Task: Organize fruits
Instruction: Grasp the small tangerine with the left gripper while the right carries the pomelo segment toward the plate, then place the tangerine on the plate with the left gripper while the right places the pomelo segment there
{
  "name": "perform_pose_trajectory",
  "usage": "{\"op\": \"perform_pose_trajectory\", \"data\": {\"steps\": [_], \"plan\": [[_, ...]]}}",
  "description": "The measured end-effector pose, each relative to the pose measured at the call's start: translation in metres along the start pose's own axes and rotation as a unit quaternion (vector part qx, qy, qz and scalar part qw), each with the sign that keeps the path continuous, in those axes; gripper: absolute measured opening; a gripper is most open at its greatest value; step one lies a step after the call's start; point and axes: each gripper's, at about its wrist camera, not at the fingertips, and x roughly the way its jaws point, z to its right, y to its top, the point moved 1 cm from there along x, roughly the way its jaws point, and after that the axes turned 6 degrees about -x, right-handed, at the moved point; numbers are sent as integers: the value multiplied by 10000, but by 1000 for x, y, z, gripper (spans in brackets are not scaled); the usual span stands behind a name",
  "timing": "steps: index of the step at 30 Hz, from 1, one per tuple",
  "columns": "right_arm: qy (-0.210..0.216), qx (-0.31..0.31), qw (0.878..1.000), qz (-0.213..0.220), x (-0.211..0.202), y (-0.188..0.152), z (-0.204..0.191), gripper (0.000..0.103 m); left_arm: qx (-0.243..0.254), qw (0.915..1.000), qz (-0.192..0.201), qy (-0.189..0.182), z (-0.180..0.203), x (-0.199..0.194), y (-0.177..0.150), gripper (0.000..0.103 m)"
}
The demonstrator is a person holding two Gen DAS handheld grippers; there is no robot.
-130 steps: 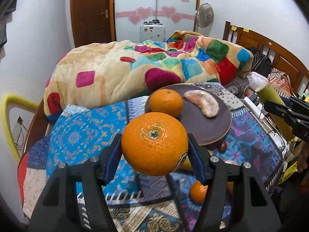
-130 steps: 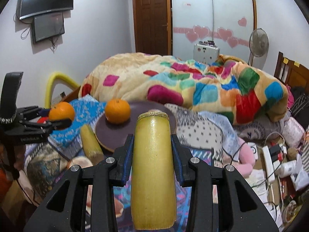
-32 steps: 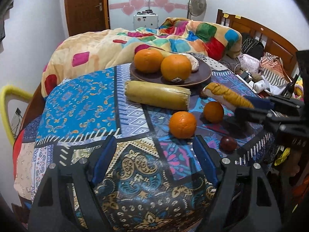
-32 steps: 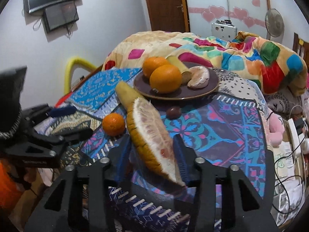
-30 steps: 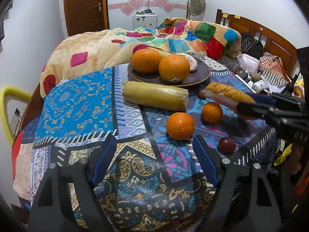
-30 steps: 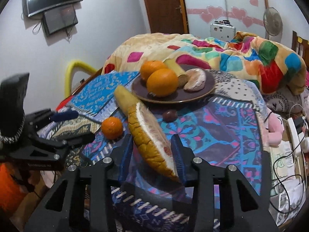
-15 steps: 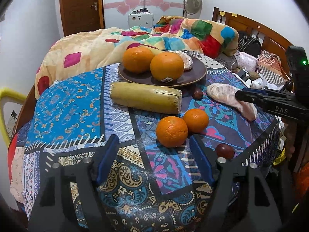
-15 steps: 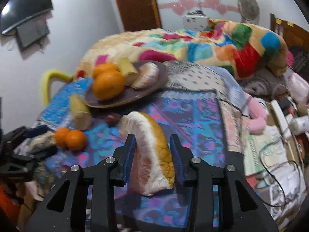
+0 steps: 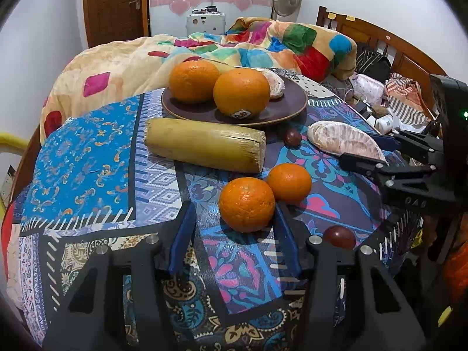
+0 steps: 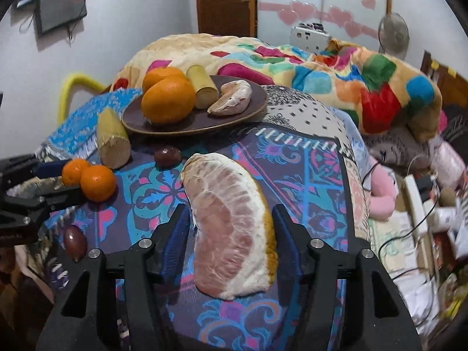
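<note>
On the patterned tablecloth (image 9: 96, 158), left wrist view: left gripper (image 9: 234, 219) closing around small orange (image 9: 247, 204), pads not yet pressing. A second small orange (image 9: 289, 182) touches it; risk that a finger nudges it rolling.

Right wrist view: right gripper (image 10: 231, 228) opening, pomelo wedge (image 10: 231, 222) lying loose between the jaws. Withdrawal could drag it toward the cloth edge.

hidden: sugarcane piece (image 10: 201, 90) on plate, near end behind large orange (image 10: 168, 103) | cut off: television (image 10: 55, 1), upper left edge | blurred: clutter (image 10: 433, 193), right edge
</note>
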Motion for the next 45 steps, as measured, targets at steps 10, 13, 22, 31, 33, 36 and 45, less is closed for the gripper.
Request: {"op": "perform_pose_trajectory", "data": {"steps": [10,13,22,31,33,36,45], "plan": [[-96,23,9999,128,-5,-3,-1,48,-64,10000,45,-60,0,-2,5,36],[-50,106,9998,132,-7,-3,0,48,-125,9998,176,-23,-7,-13,8,36],[-10,223,9990,375,-21,12,1,47,-222,9982,552,100,-24,-35,36,36],[-118,189,9960,868,-38,51,4,47,-112,9972,723,173,-24,-28,66,36],[-127,190,9953,945,-37,60,6,47,-65,9971,735,178,-24,-25,72,36],[-246,168,9942,1036,-33,73,9,47,-14,9972,728,147,-25,-16,82,36],[-172,357,9953,887,4,102,28,47,115,9985,516,169,-34,19,101,36]]}}
